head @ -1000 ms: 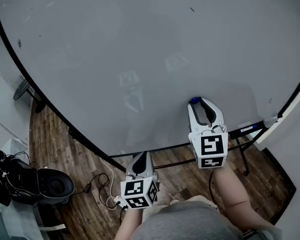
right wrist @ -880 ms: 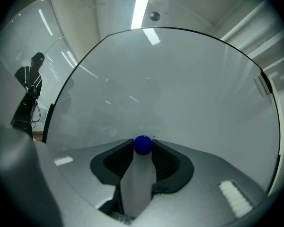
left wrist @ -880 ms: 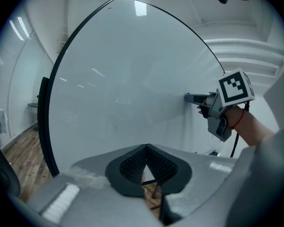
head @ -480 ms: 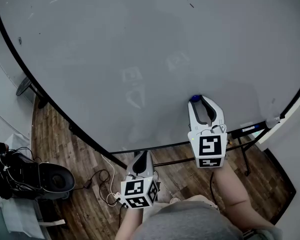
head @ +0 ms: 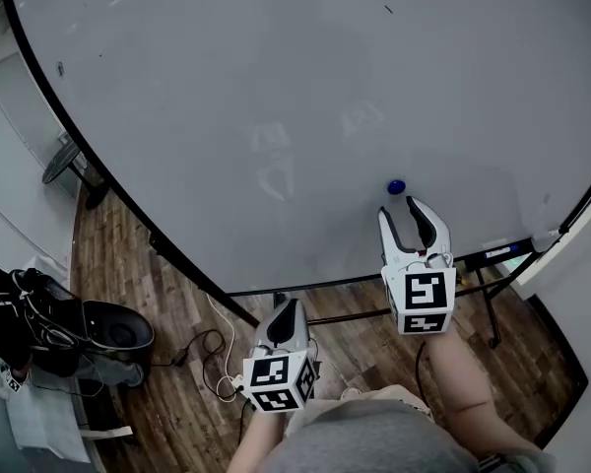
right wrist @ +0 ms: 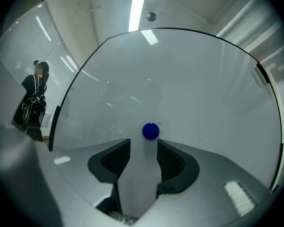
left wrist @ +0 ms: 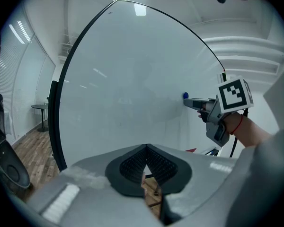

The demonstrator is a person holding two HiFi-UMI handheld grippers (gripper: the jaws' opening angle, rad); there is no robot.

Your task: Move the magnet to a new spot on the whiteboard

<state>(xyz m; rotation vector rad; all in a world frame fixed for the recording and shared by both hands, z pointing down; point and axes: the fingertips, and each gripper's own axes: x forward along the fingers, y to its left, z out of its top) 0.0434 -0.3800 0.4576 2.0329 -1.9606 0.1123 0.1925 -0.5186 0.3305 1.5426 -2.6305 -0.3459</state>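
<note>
A round blue magnet (head: 396, 186) sticks to the big whiteboard (head: 276, 87) low on its right side. My right gripper (head: 402, 208) sits just short of it, its jaws opening, and nothing is between them. In the right gripper view the magnet (right wrist: 150, 131) lies on the board (right wrist: 189, 89) a little beyond the spread fingertips of the gripper (right wrist: 143, 145), apart from both. My left gripper (head: 284, 310) hangs lower, away from the board, shut and empty. The left gripper view shows its jaws (left wrist: 146, 148) closed together, with the magnet (left wrist: 185, 96) and right gripper (left wrist: 193, 102) off to the right.
The board stands on a black frame over wooden floor (head: 138, 274). A black bag and a dark seat (head: 108, 331) sit at the left, with cables (head: 202, 355) nearby. A marker ledge (head: 497, 252) juts out at the board's lower right. A person (right wrist: 33, 103) stands far left.
The right gripper's jaws have spread and come off the blue magnet, backing slightly from the board. The magnet stays stuck where it was. The left gripper has hardly moved.
</note>
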